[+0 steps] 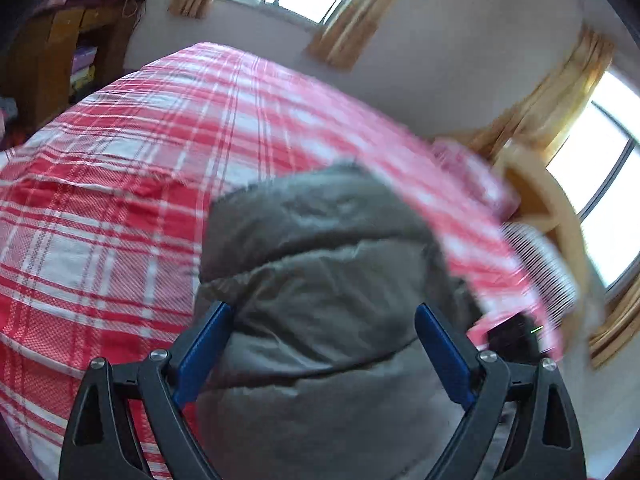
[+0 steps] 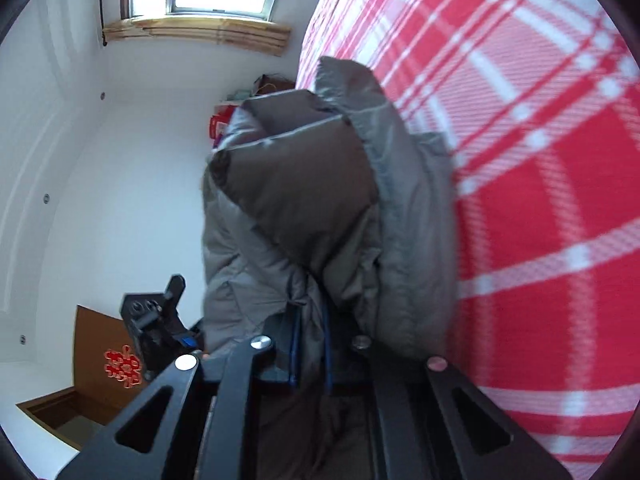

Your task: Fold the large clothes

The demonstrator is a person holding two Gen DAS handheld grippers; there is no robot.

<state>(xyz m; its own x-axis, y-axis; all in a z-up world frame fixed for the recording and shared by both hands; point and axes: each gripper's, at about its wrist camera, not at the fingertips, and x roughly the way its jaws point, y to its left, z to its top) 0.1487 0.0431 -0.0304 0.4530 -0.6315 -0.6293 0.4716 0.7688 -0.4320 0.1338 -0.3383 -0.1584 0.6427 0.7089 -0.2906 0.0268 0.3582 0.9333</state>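
A grey padded jacket lies bunched on the red and white checked bed sheet. My left gripper hovers over the jacket's near part, open, its blue fingers spread wide and not pressing the cloth. In the right wrist view the picture is rolled on its side. The jacket rises in folds in front of the camera against the sheet. My right gripper is shut on a pinch of the jacket's fabric, which hides most of its blue pads. The left gripper shows as a black body beside the jacket.
A wooden shelf unit stands past the bed's far left. Windows with tan curtains line the far wall. A pale wooden frame and pink bedding sit at the bed's right end. A brown door with a red knot ornament shows in the right wrist view.
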